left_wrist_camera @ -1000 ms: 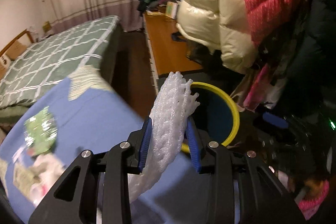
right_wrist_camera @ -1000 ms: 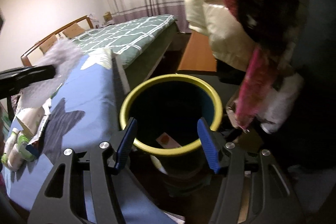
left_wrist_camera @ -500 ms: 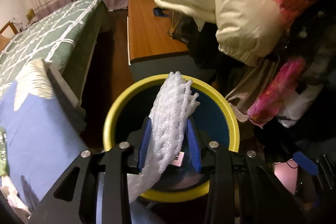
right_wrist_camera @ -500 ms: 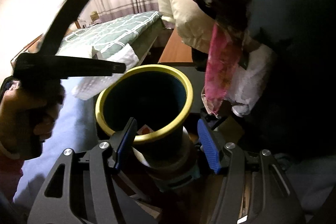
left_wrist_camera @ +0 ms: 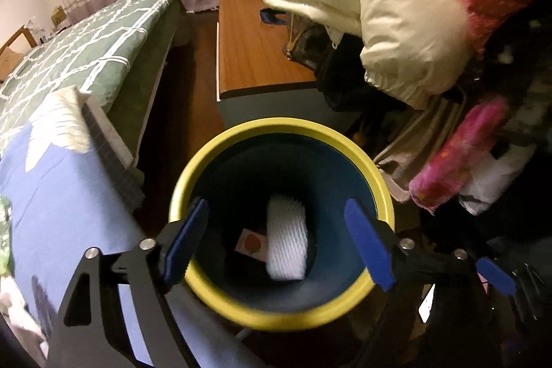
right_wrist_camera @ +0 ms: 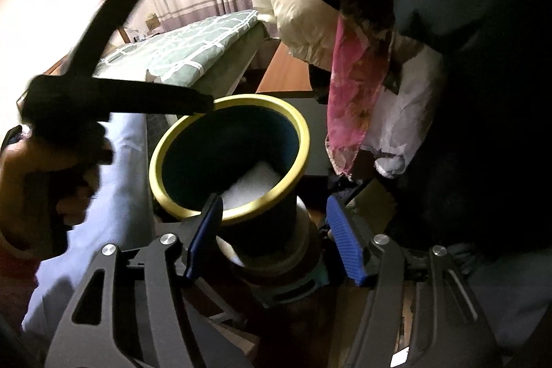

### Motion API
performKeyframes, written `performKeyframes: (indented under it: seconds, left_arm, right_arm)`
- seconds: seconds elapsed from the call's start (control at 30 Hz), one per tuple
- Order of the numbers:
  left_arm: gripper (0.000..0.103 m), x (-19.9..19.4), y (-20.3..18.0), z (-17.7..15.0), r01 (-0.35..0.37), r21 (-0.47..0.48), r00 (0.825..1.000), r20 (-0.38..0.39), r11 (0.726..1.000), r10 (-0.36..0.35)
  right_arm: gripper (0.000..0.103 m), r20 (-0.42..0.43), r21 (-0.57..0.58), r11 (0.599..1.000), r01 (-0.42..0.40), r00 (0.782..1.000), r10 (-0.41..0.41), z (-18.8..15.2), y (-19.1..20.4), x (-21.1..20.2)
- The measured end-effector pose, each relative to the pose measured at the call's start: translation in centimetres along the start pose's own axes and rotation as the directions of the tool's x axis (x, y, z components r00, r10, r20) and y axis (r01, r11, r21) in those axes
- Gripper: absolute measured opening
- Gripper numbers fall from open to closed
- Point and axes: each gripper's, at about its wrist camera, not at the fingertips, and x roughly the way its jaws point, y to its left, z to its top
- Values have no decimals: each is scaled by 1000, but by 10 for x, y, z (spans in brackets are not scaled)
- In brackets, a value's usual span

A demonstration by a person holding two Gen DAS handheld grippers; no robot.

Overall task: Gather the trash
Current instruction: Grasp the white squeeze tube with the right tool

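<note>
The left gripper (left_wrist_camera: 276,240) hangs over the yellow-rimmed bin (left_wrist_camera: 220,150), fingers spread wide and empty. The white foam net (left_wrist_camera: 287,237) lies inside between them, small card (left_wrist_camera: 252,240) at its 9 o'clock. The right gripper (right_wrist_camera: 272,230) fingers also gape, empty.

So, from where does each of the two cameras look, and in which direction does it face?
Left wrist: sits above the bin, looks down into it at the foam net; the open left gripper shows.
Right wrist: sits lower beside the bin, looks across its rim; the open right gripper, left gripper and left hand show.
Shared: bin, foam net, bed.
</note>
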Motion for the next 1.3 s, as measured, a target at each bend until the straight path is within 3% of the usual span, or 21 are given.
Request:
performKeyframes:
  seconds: [0.2, 0.4, 0.5, 0.63, 0.8, 0.97, 1.1, 1.23, 1.3]
  left_arm:
    - [96, -80, 34, -41, -29, -91, 993, 113, 995, 39]
    - [98, -171, 82, -103, -100, -202, 965, 221, 974, 144]
    - [98, -211, 107, -140, -160, -263, 940, 253, 951, 228]
    - [98, -260, 140, -198, -243, -367, 897, 267, 898, 352]
    - [98, -310, 187, -273, -328, -530, 834, 226, 782, 504]
    - [98, -346, 221, -332, -351, -643, 787, 191, 680, 586]
    - [98, -356, 236, -360, -337, -686, 778, 182, 645, 601]
    - [98, -358, 244, -373, -326, -700, 782, 179, 636, 598]
    - [98, -354, 238, -371, -323, -701, 786, 176, 636, 593]
  right_arm:
    - [61, 5, -40, 999, -31, 1000, 31, 0, 21, -2]
    - [62, 16, -92, 993, -78, 997, 80, 1, 54, -9]
    - [62, 18, -130, 986, -106, 994, 109, 1, 77, -12]
    - [62, 14, -193, 968, -158, 986, 163, 0, 116, -17]
    - [62, -23, -301, 921, -245, 968, 250, -3, 180, -16]
    - [62, -67, -372, 867, -331, 941, 331, -17, 237, -19]
    - [62, -120, -432, 809, -399, 914, 387, -33, 282, -20]
    - [62, -164, -457, 771, -443, 894, 416, -43, 312, -13]
    - [62, -156, -458, 786, -417, 907, 390, -44, 320, -6]
